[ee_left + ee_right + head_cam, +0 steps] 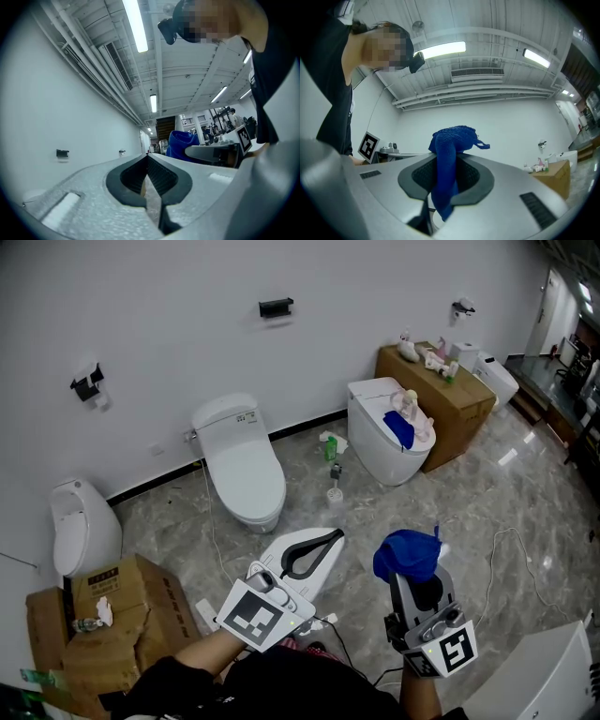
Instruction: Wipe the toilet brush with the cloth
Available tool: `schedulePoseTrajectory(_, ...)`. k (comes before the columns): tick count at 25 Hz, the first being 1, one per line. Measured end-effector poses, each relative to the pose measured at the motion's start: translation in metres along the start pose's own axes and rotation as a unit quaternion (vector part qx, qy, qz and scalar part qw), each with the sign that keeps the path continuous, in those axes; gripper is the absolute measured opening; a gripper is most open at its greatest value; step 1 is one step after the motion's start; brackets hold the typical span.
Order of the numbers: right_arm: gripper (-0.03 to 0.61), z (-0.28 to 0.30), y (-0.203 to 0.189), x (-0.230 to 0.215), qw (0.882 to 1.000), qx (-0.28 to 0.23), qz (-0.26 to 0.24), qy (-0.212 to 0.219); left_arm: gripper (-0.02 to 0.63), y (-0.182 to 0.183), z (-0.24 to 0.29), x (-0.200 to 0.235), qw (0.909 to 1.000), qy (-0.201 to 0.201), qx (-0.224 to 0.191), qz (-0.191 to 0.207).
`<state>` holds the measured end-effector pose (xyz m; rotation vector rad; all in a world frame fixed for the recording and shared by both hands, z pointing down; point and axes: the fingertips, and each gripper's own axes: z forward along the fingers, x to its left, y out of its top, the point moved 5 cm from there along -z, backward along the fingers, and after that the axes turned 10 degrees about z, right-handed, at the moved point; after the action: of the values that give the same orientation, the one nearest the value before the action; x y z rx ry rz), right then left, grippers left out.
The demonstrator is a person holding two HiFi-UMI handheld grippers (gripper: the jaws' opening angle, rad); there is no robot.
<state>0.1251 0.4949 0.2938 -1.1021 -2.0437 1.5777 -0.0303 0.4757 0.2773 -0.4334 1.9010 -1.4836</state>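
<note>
The right gripper [413,570] is sitting at the lower right of the head view, its jaws clamping a blue cloth [406,553] that is bunching up above the tips. The left gripper [336,536], at lower centre, is showing its jaws pressed together with nothing between them. What looks like the toilet brush [335,489] is standing on the floor near the frame's centre, between two white toilets [242,465], well apart from both grippers.

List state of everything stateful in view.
left gripper: shut, empty
right gripper: shut on blue cloth
blue cloth: bunched, clamped between right jaws
toilet brush: standing upright, untouched
middle toilet: lid down
</note>
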Motion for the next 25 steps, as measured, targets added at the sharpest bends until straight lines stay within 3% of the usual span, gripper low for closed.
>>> schedulePoseTrajectory(15,0.08,0.009,0.0,-0.02,1.0,-0.005,0.007,-0.005,-0.005,-0.007,0.019,0.008,1.0,-0.001,0.003,-0.005)
schedulePoseTrajectory(25,0.08,0.033,0.002,-0.036,1.0,-0.016,0.001,-0.02,-0.005,-0.015,0.046,0.029,0.9996,-0.023,-0.014,-0.009)
